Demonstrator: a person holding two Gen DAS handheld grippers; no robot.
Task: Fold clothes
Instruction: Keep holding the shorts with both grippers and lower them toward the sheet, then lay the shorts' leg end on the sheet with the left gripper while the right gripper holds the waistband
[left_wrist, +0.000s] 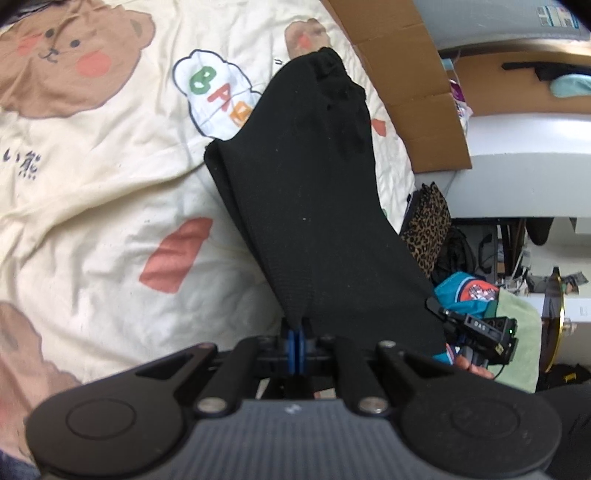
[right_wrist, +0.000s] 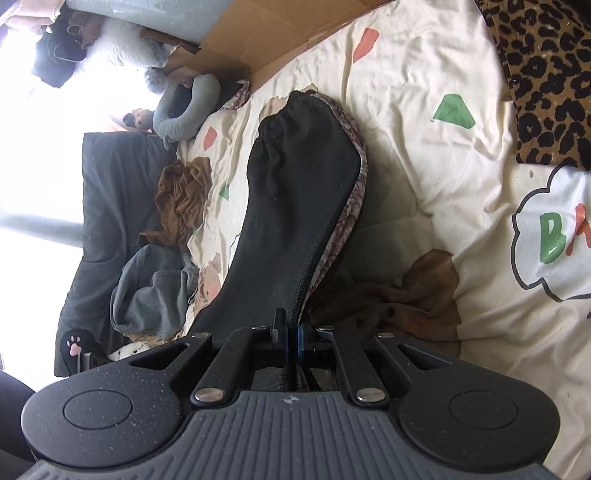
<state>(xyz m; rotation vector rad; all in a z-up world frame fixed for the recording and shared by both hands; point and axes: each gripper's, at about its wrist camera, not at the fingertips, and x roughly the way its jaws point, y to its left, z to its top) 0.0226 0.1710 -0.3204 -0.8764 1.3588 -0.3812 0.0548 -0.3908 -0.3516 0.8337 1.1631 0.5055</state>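
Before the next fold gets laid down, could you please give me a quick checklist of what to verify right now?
1. Left tongs shut on the black garment: ok.
2. Right tongs shut on the same garment: ok.
3. Garment hangs without twists: cannot tell.
4. Bare bear-print quilt to lay it on: ok.
5. Brown cloth lies near the right tongs, may get caught: not ok.
6. Elastic end lies flat: cannot tell.

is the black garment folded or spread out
Folded lengthwise: the black garment shows as a narrow doubled strip, both the left gripper and right gripper shut on its near end.
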